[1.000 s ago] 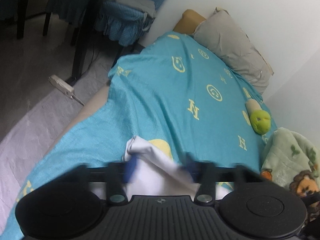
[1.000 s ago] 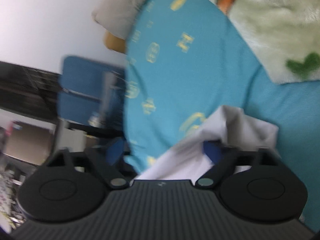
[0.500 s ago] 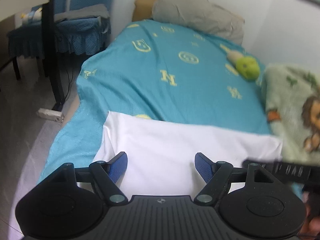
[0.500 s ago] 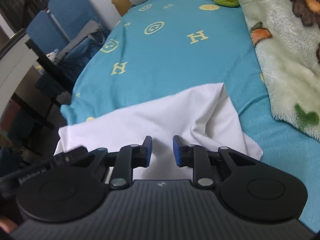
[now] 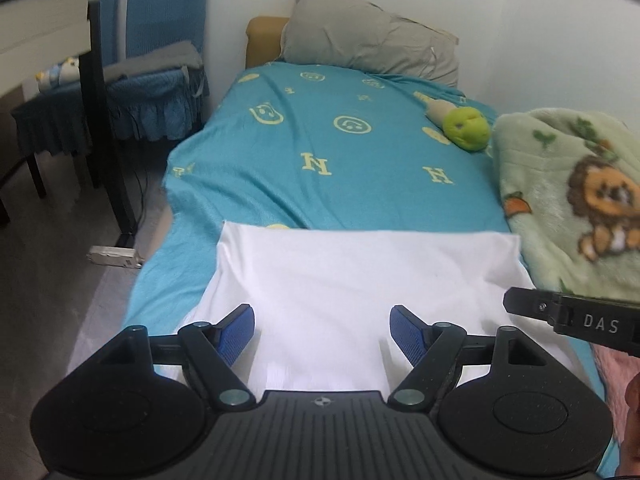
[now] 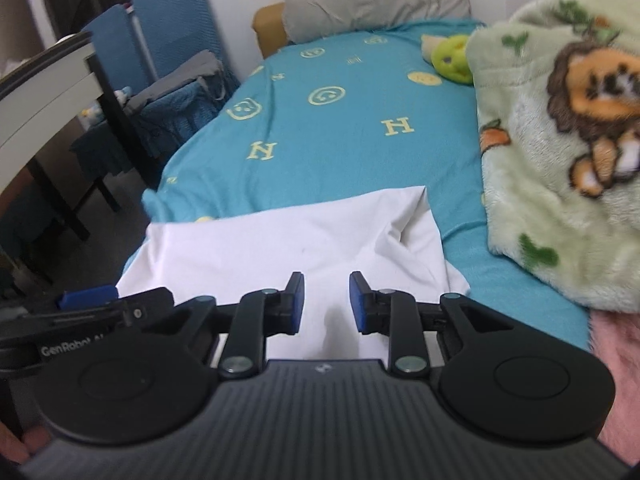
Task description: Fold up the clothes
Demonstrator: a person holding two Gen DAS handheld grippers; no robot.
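White cloth, bunched a second ago, now lies spread at 6 o'clock on the bed. Left gripper released; right gripper narrow, opening, grasping nothing. Folding can begin.

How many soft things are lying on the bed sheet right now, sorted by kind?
White garment: 1
Grey pillow: 1
Green plush toy: 1
Lion-print fleece blanket: 1
Total: 4
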